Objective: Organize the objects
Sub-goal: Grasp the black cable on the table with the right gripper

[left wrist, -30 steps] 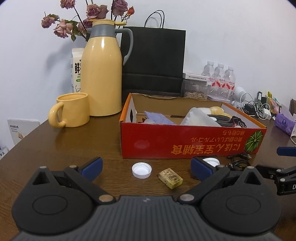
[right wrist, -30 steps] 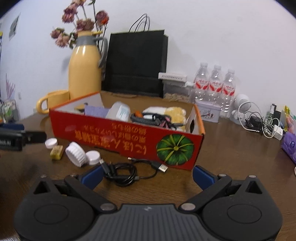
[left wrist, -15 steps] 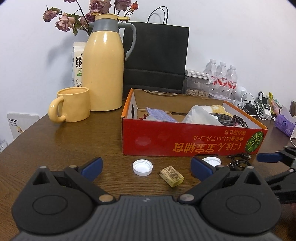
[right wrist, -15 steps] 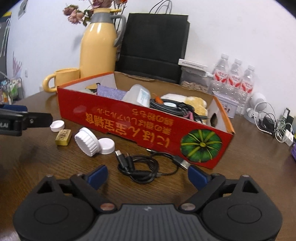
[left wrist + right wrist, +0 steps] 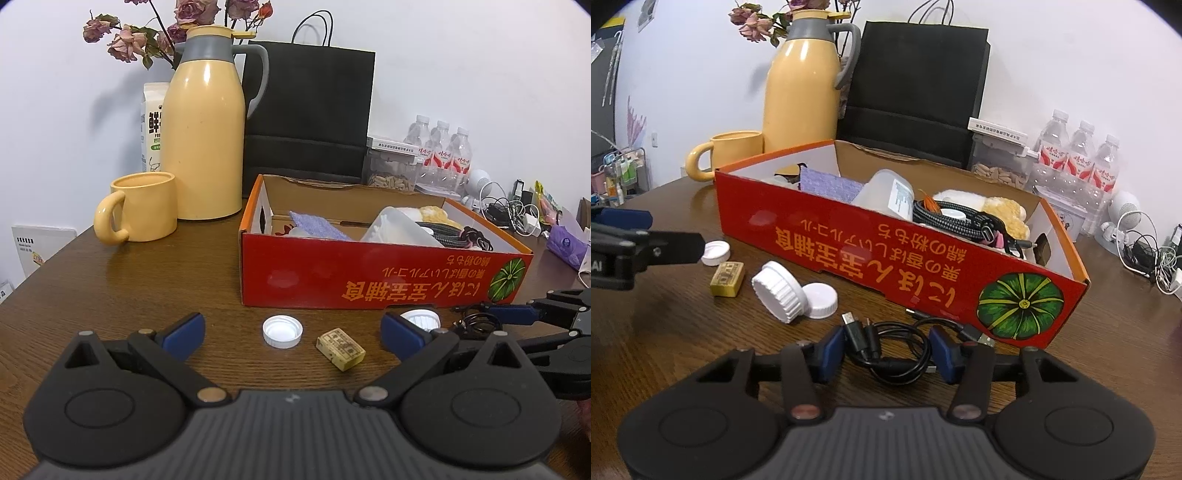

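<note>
Black cable lies between the closing right tool.

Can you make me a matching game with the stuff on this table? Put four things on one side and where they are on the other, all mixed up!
Things:
1. black cable
2. yellow mug
3. purple cloth
4. small tan block

Places:
A. inside the red box
B. beside the tall yellow jug
C. between the fingers of the right tool, which are closing on it
D. on the table next to a white cap, in front of the left tool

Pairs: 1-C, 2-B, 3-A, 4-D
</note>
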